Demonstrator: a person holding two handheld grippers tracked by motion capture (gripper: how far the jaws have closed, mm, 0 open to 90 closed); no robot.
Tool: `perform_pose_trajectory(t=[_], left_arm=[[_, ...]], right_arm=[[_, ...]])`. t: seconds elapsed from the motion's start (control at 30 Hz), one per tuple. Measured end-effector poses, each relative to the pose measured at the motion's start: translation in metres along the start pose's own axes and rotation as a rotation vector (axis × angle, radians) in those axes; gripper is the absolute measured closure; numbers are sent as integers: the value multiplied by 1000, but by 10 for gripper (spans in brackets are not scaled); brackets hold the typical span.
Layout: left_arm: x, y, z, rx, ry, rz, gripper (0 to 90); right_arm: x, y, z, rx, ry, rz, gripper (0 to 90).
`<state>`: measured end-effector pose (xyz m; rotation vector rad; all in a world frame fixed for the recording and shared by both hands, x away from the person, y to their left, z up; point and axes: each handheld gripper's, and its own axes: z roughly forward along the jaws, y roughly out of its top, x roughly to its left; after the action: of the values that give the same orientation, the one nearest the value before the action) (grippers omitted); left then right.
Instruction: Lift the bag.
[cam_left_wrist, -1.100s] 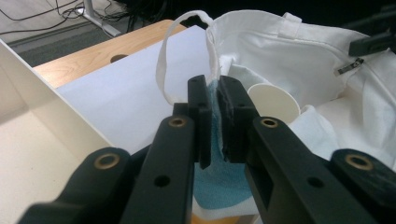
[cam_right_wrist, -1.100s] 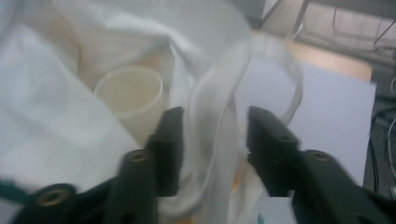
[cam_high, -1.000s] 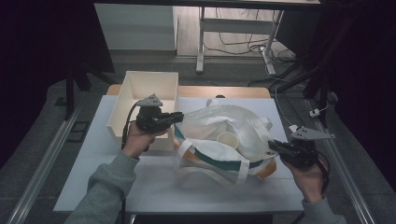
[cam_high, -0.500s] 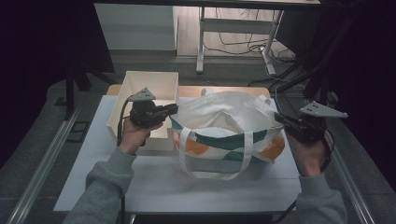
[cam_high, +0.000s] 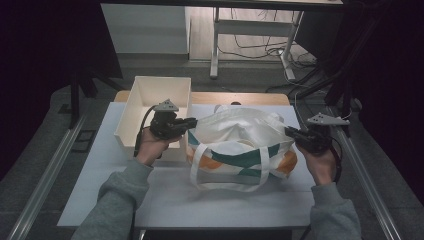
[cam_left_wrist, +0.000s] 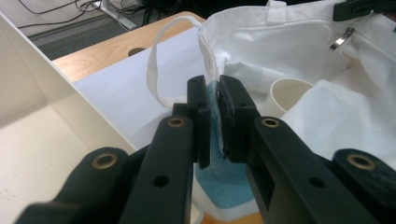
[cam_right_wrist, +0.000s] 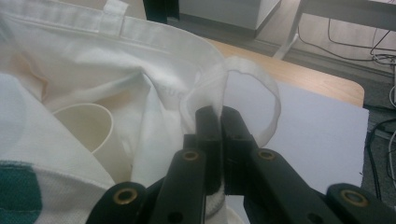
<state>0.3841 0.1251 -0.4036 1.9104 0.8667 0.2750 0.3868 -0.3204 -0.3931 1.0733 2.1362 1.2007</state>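
A white tote bag (cam_high: 240, 145) with green and orange patches stands upright on the white table, its mouth held wide. My left gripper (cam_high: 192, 121) is shut on the bag's left rim (cam_left_wrist: 210, 84), and my right gripper (cam_high: 288, 131) is shut on the right rim (cam_right_wrist: 205, 88) near a handle loop. Inside the bag lies a cream cup (cam_left_wrist: 289, 93), also seen from the other side as a cream cup (cam_right_wrist: 86, 123). A zipper pull (cam_left_wrist: 340, 38) shines on the far rim.
A cream open box (cam_high: 155, 107) stands at the left of the table, right behind my left gripper. A wooden board (cam_high: 250, 98) edges the table's far side. Desk legs and cables (cam_high: 250, 45) lie on the floor beyond.
The bag has gone from slumped and crumpled to upright and stretched open. Both grippers rose and drew apart, the right one moving farther right.
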Motion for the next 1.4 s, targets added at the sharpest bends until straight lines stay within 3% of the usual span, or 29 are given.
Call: perform_pose_trajectory(t=[0.17,0.23,0.37,0.5,0.67,0.93,1.13,1.4], left_arm=[[2,-1,4,8,-8,-3,798],[1,0,4,1,-10,-2,722],[-2,0,-8,-43,8,3,451],[-6,-3,-32,-77,25,26,314],[-10,-19,-55,-67,25,33,309],[-21,-51,-71,-3,56,65,305],[-31,-74,-77,25,61,73,305],[-32,-106,-80,78,113,53,296]], right_arm=[[0,0,6,7,28,3,864],[0,0,8,7,41,1,844],[2,3,0,-55,18,-3,602],[7,4,-20,-122,11,-20,457],[14,-10,-42,-162,42,-28,420],[21,-40,-58,-150,62,-48,418],[23,-62,-56,-121,63,-62,419],[25,-87,-50,-77,74,-68,419]])
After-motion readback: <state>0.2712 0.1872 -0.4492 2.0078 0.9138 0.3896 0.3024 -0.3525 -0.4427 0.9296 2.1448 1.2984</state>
